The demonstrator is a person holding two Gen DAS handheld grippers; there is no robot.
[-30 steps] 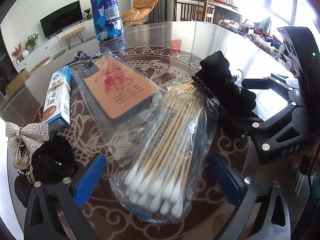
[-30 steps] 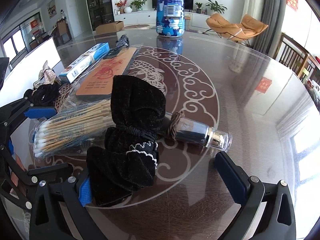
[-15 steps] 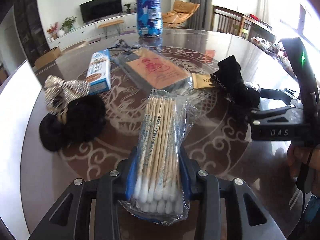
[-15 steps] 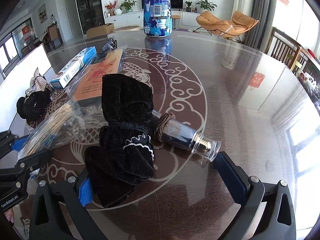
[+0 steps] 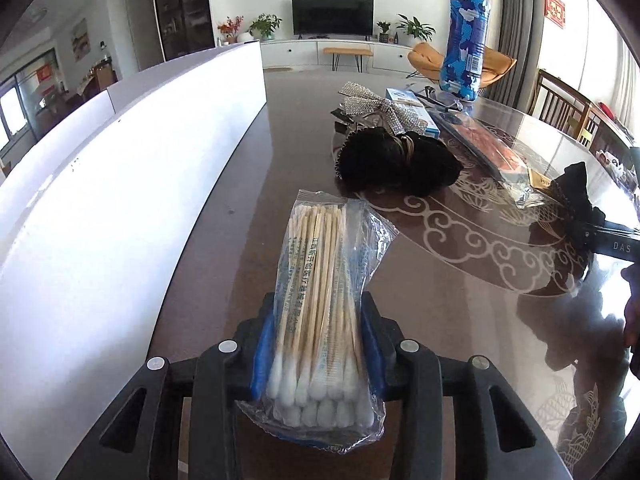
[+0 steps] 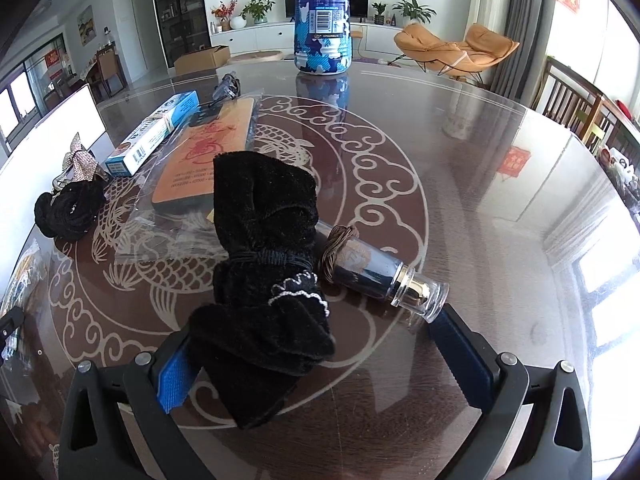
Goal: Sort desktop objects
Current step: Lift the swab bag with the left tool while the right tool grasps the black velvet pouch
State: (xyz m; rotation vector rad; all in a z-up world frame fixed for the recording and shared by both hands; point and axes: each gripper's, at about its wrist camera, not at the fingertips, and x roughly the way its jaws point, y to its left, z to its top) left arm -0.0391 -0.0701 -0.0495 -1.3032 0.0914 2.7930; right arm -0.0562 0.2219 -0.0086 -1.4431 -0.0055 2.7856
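Left gripper [image 5: 316, 356] clamps the swab pack [image 5: 320, 312], jaws easing slightly, beside the white bin [image 5: 120, 184]. Right gripper [image 6: 320, 354] gapes over the velvet bow [image 6: 264, 264]. Nothing binned; most items remain.

Sunlit lounge (television [image 5: 333, 15], orange chair [image 6: 456, 50])

Both wrist views look steeply down, close over the dark glass-topped patterned desk [image 5: 248, 184], sharing the tall blue camouflage-patterned bottle [image 5: 464, 40] and the black velvet bow [image 6: 260, 248]
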